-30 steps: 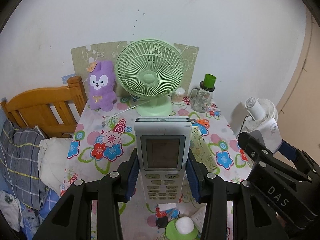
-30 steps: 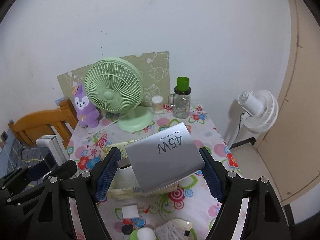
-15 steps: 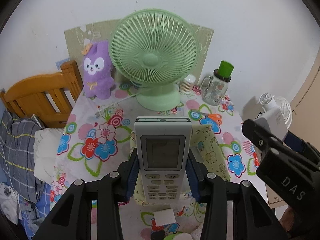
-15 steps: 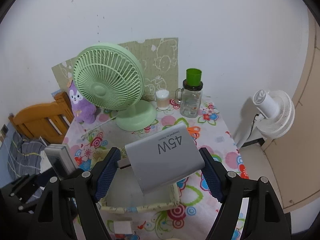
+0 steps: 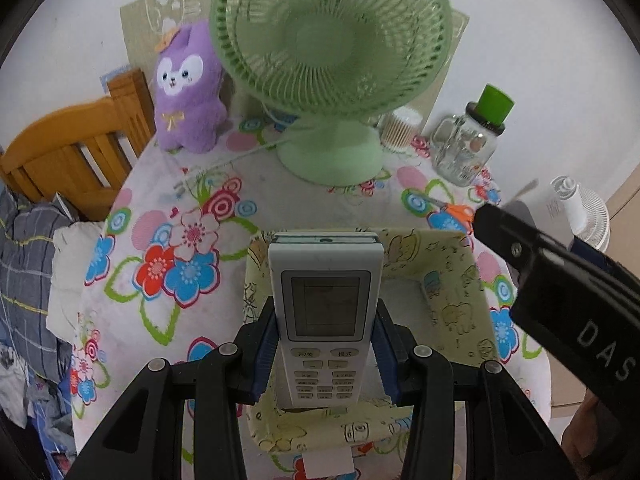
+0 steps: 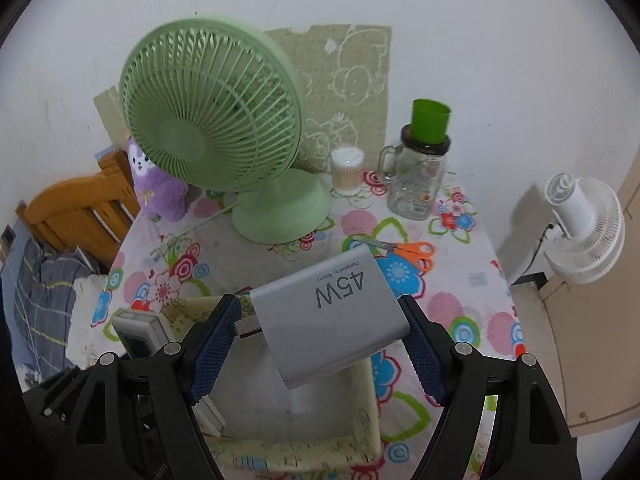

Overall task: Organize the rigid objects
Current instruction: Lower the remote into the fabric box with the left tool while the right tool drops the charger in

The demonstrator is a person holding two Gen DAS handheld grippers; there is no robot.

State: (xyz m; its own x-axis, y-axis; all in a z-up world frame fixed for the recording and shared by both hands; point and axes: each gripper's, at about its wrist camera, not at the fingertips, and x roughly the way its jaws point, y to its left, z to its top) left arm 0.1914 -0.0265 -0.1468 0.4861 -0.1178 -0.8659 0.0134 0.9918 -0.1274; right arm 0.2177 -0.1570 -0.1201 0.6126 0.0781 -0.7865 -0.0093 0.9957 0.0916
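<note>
My left gripper (image 5: 324,352) is shut on a white remote control (image 5: 325,312), held upright over the left half of a pale yellow fabric box (image 5: 460,280). My right gripper (image 6: 320,344) is shut on a silver 45W power bank (image 6: 332,312), tilted above the same fabric box (image 6: 296,448). In the right wrist view the remote control (image 6: 138,336) and the left gripper show at the lower left. The right gripper's black body (image 5: 560,292) crosses the right side of the left wrist view.
A floral-clothed table (image 5: 160,280) carries a green desk fan (image 5: 332,60), a purple plush toy (image 5: 188,92), a cotton-swab jar (image 6: 347,170), a glass mug with a green lid (image 6: 420,172) and orange scissors (image 6: 412,254). A wooden headboard (image 5: 68,152) stands left, a white fan (image 6: 584,224) right.
Both grippers have come forward and down toward the table with their objects still gripped. The fabric box now lies directly below the remote control and the power bank.
</note>
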